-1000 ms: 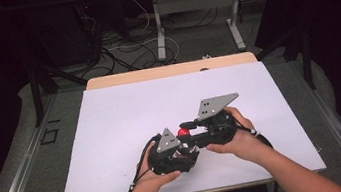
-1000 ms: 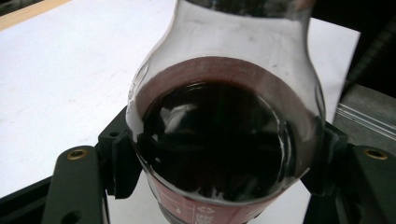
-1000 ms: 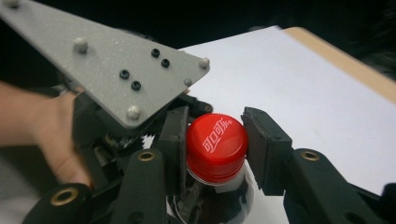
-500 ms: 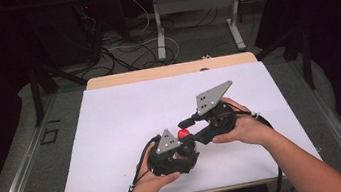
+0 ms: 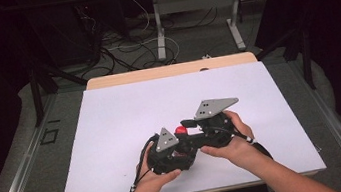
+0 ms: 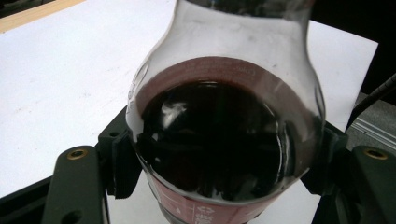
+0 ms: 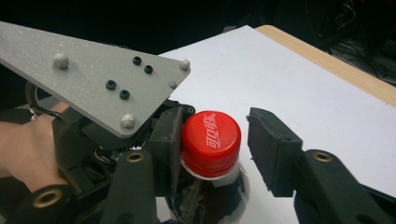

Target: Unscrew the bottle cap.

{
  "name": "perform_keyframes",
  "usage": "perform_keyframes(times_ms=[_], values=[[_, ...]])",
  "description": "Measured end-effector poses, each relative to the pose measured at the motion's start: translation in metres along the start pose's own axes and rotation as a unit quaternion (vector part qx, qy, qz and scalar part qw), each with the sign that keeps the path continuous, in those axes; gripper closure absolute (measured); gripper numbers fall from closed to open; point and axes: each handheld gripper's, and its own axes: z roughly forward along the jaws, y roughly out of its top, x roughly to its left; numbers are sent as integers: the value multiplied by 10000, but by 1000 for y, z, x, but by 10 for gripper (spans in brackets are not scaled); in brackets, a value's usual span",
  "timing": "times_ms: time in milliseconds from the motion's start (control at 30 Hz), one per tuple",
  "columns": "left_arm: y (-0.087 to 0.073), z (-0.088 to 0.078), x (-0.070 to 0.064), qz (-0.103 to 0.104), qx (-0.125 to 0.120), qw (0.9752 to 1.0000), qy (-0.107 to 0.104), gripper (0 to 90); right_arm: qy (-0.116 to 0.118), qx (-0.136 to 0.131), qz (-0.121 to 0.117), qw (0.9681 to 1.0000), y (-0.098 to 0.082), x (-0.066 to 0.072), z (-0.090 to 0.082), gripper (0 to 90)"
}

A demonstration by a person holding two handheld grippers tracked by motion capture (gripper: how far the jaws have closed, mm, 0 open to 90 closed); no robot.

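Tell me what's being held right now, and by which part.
The left gripper clamps a cola bottle around its body. The right gripper straddles the red cap; one pad touches it, the other stands clear, so it isn't gripped.

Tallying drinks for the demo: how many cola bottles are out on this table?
1. The cola bottle is clamped in the left tongs, over the near side of the white sheet. Hidden ones seem unlikely.

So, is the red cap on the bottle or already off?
On. The red cap sits on the neck of the bottle, between the right gripper jaws; whether it is loosened, cannot tell.
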Motion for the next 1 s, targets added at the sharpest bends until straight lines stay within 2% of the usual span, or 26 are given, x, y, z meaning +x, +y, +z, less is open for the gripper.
perform_keyframes(times_ms=[67, 133, 200, 233, 267, 300, 333, 400, 433, 467, 533, 567, 600, 633, 667, 700, 733, 767, 800, 833, 867, 900, 933, 1000], values=[[0, 0, 0, 15, 16, 10000, 64, 295, -52, -39, 11, 10000, -1, 2, 1, 603], [-1, 0, 0, 32, 7, 10000, 26, 296, -104, -21, -16, 9999, -1, 4, 2, 607], [-1, -1, 0, 76, 46, 10000, -33, 295, 84, 20, -153, 9998, 0, 1, 1, 610], [-1, -2, 0, 123, -15, 9999, -57, 295, 84, 20, -153, 9998, 0, 1, 1, 610], [-1, -3, 1, 171, 57, 9997, -166, 295, 235, 43, -321, 9992, 0, -1, 0, 611], [-1, -4, 0, 204, 42, 9996, -176, 296, 404, 83, -386, 9984, 1, -5, -1, 611], [0, -6, -1, 256, 45, 9993, -276, 296, 875, 93, -819, 9927, 4, -13, -1, 611], [-1, -5, -2, 279, -23, 9992, -285, 296, 1252, 185, -924, 9876, 7, -21, -3, 611], [0, -6, -2, 328, -3, 9989, -346, 296, 1497, 210, -1107, 9823, 8, -26, -3, 612], [-1, -6, -4, 322, -64, 9987, -383, 296, 1713, 194, -1199, 9777, 9, -30, -2, 612], [0, -7, -3, 379, 22, 9979, -530, 296, 2131, 253, -1327, 9676, 12, -39, 0, 612], [0, -7, -4, 434, -3, 9977, -516, 296, 2306, 310, -1413, 9622, 13, -43, 1, 611], [0, -7, -3, 470, 64, 9972, -574, 296, 2431, 370, -1469, 9581, 15, -46, 2, 612], [0, -6, -4, 440, 64, 9970, -641, 296, 2431, 370, -1469, 9581, 15, -46, 2, 612], [-1, -6, -5, 508, 92, 9966, -647, 296, 2567, 440, -1550, 9530, 16, -48, 3, 612], [-1, -6, -5, 577, 104, 9964, -618, 296, 2809, 583, -1871, 9395, 20, -50, 5, 611], [-1, -5, -6, 548, 109, 9964, -642, 295, 2861, 626, -1879, 9375, 21, -51, 6, 611], [-1, -5, -5, 563, 115, 9963, -643, 295, 2861, 626, -1879, 9375, 21, -51, 6, 611], [-2, -5, -6, 521, 113, 9964, -663, 296, 2909, 657, -1936, 9347, 22, -52, 7, 610], [-2, -4, -5, 524, 35, 9969, -578, 295, 2852, 726, -1875, 9372, 23, -51, 8, 605], [-2, -5, -4, 508, 55, 9971, -563, 295, 2852, 726, -1875, 9372, 23, -51, 8, 605], [-1, -6, -3, 498, 64, 9974, -518, 295, 2691, 714, -1754, 9443, 24, -47, 6, 551], [-1, -6, -3, 426, 36, 9980, -463, 295, 2545, 687, -1704, 9494, 24, -44, 5, 510], [0, -8, 1, 276, 28, 9990, -339, 295, 2122, 587, -1489, 9640, 24, -39, 2, 479]])
